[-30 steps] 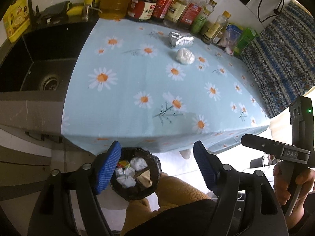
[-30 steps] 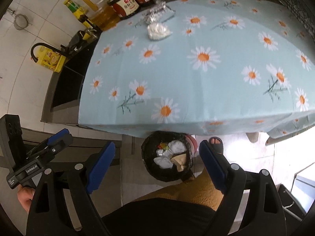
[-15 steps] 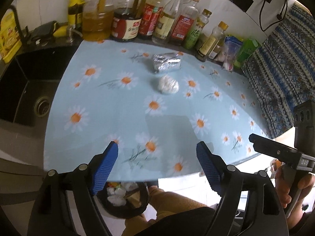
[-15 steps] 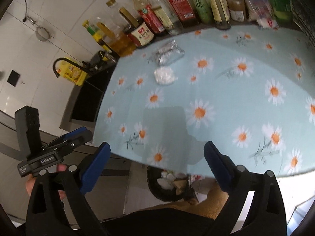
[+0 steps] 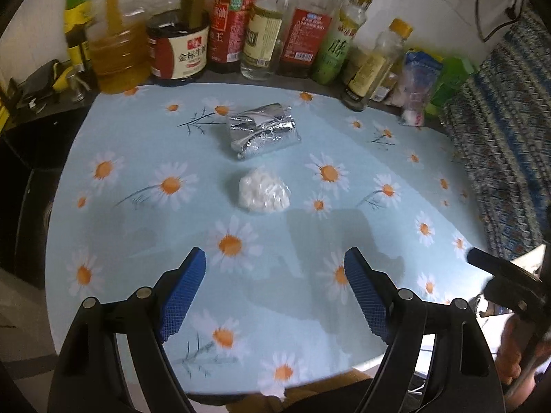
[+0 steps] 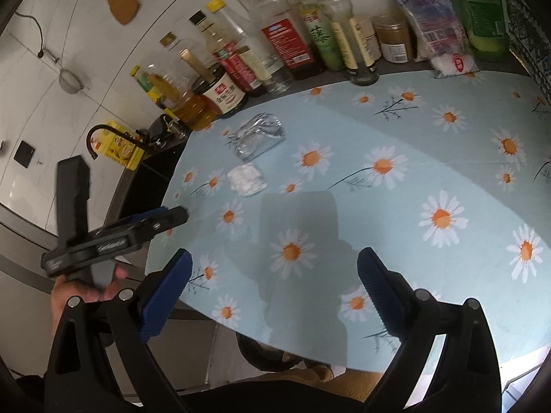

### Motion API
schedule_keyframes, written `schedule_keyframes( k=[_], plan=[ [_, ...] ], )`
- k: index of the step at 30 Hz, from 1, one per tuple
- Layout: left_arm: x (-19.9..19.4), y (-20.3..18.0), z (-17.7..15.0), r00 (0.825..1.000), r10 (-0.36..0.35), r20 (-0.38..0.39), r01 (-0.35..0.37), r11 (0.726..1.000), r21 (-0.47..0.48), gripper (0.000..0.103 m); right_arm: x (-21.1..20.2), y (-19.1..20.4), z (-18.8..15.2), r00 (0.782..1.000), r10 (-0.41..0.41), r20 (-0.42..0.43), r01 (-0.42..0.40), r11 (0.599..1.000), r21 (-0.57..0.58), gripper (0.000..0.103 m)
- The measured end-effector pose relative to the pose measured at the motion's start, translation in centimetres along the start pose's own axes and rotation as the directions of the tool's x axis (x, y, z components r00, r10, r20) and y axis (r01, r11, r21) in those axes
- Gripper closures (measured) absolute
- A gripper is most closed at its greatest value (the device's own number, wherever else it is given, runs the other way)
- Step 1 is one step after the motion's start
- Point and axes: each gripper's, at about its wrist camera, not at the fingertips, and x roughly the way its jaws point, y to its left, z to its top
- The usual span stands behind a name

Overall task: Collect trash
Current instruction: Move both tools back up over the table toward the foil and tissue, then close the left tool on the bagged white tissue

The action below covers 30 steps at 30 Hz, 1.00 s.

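Here both the left hand-held gripper (image 5: 275,285) and right hand-held gripper (image 6: 273,287) tilt down over the tablecloth (image 5: 137,227), jaws apart, empty.

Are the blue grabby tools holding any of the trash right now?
No. The left tool and right tool are both open and empty. The foil wrapper and white wad lie untouched on the tablecloth.

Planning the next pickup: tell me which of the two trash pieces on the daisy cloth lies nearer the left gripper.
The white crumpled wad. It lies between the left gripper and the silver foil wrapper, which sits farther back by the bottles.
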Motion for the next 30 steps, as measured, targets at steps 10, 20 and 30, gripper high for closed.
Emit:
schedule_keyframes(
  k=[10, 20, 30],
  plan=[
    [7.9, -0.4, 4.0, 0.992, 0.075, -0.105, -0.072, 0.997, 0.028, 0.024, -0.2, -3.7, 0.6, 1.0, 0.003, 0.01, -0.003, 0.999, 0.043, 0.007],
    [11.5, 0.1, 5.6, 0.982, 0.096, -0.163, -0.092, 0.995, 0.034, 0.047, -0.2, -5.8, 1.3, 1.0, -0.001, -0.002, 0.001, 0.998, 0.068, 0.007],
    [11.4, 0.2, 5.9, 0.983, 0.097, -0.155, -0.092, 0.995, 0.04, 0.052, 0.4, -5.7, 1.8, 1.0, 0.005, -0.011, -0.004, 0.998, 0.057, 0.007]
  ],
)
